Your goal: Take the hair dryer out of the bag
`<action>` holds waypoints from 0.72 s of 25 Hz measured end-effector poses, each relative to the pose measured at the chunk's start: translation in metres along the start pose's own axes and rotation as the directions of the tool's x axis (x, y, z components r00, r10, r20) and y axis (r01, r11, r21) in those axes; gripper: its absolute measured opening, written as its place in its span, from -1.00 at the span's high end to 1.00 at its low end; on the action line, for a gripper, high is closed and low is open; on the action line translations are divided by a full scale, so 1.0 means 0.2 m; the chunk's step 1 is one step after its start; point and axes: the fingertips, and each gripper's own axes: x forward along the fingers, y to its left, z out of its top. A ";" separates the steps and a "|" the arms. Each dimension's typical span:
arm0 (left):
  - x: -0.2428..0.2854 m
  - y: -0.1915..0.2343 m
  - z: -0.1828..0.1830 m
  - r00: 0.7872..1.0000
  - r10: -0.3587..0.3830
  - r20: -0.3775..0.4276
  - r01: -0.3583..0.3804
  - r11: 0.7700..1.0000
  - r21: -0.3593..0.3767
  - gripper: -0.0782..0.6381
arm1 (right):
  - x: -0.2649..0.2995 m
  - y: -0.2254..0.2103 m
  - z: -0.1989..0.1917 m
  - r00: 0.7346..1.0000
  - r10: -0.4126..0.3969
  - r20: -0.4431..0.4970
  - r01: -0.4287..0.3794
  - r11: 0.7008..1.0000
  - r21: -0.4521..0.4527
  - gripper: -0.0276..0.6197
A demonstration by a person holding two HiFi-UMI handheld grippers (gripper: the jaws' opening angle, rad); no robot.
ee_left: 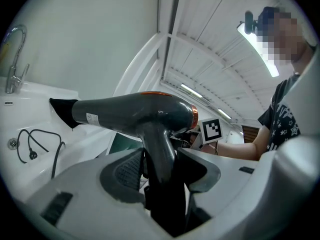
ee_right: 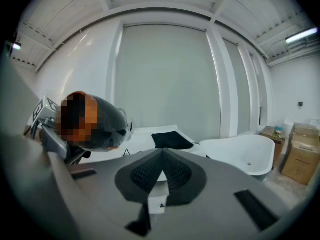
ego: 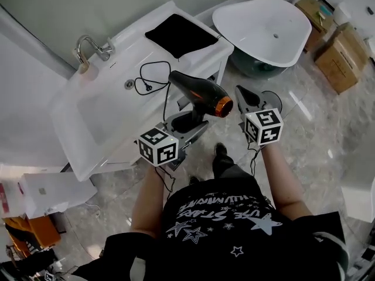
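Observation:
A dark grey hair dryer with an orange ring hangs in the air in front of the washstand. My left gripper is shut on its handle, with the barrel level above the jaws. Its black cord trails into the white sink, plug end included. The black bag lies flat on the counter to the right of the basin, apart from the dryer. My right gripper is shut and empty, just right of the dryer; its pads meet.
A chrome faucet stands at the sink's far left. A white bathtub sits to the right of the washstand, cardboard boxes beyond it. A white box rests on the floor at the left. The person's legs stand on the marble floor.

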 end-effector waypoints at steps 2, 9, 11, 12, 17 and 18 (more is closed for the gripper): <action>-0.04 -0.03 -0.04 1.000 -0.006 -0.010 0.006 1.000 0.009 0.19 | -0.06 0.05 -0.03 1.000 -0.012 -0.007 0.012 1.000 0.001 0.90; -0.18 -0.16 -0.20 0.999 -0.023 -0.030 0.024 0.999 0.037 0.19 | -0.28 0.23 -0.17 0.999 -0.042 -0.009 0.042 0.999 0.015 0.90; -0.20 -0.18 -0.22 0.999 -0.028 -0.039 0.029 0.999 0.034 0.19 | -0.31 0.26 -0.17 0.999 -0.050 -0.013 0.050 0.999 0.017 0.90; -0.21 -0.19 -0.24 0.999 -0.029 -0.045 0.031 0.999 0.035 0.19 | -0.34 0.27 -0.18 0.998 -0.055 -0.015 0.055 0.998 0.018 0.90; -0.24 -0.24 -0.30 0.997 -0.037 -0.066 0.040 0.998 0.039 0.19 | -0.42 0.32 -0.21 0.997 -0.076 -0.032 0.076 0.997 0.027 0.90; -0.25 -0.25 -0.31 0.997 -0.039 -0.067 0.042 0.998 0.038 0.19 | -0.44 0.32 -0.22 0.996 -0.079 -0.034 0.080 0.996 0.029 0.90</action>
